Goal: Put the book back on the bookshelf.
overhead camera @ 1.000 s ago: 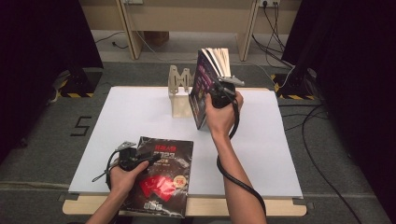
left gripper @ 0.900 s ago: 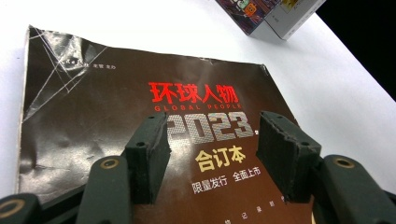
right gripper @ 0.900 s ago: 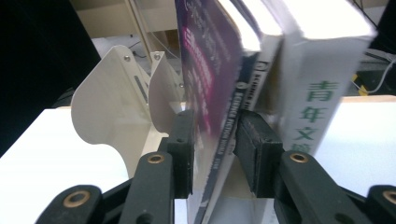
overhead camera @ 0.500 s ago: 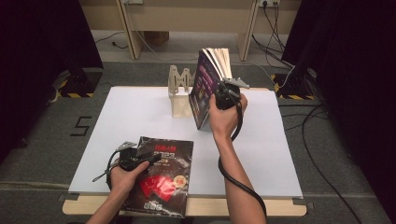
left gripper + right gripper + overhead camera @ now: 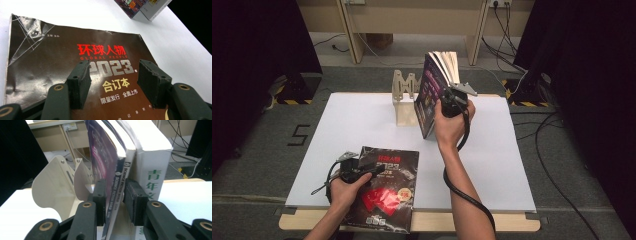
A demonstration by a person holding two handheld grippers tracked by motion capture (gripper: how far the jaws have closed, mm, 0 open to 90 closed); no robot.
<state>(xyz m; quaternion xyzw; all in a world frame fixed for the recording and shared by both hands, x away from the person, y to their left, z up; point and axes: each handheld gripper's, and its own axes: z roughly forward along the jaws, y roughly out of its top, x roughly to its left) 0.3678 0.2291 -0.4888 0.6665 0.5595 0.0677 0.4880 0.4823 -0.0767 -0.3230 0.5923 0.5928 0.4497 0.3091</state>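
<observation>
Upright, the purple magazine (image 5: 110,170) sits clamped between the right gripper's (image 5: 115,202) just-closing jaws.

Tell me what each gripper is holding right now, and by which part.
The right gripper clamps the purple magazine by its spine edge. The left gripper holds nothing; its jaws stand open over the dark magazine.

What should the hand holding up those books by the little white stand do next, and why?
Probably ease the purple magazine sideways against the white bookstand. The right gripper has just been closing with the magazine's spine between its fingers, and the magazine leans, apart from the stand, beside a thick white book. The left gripper hangs open over the dark magazine.
</observation>
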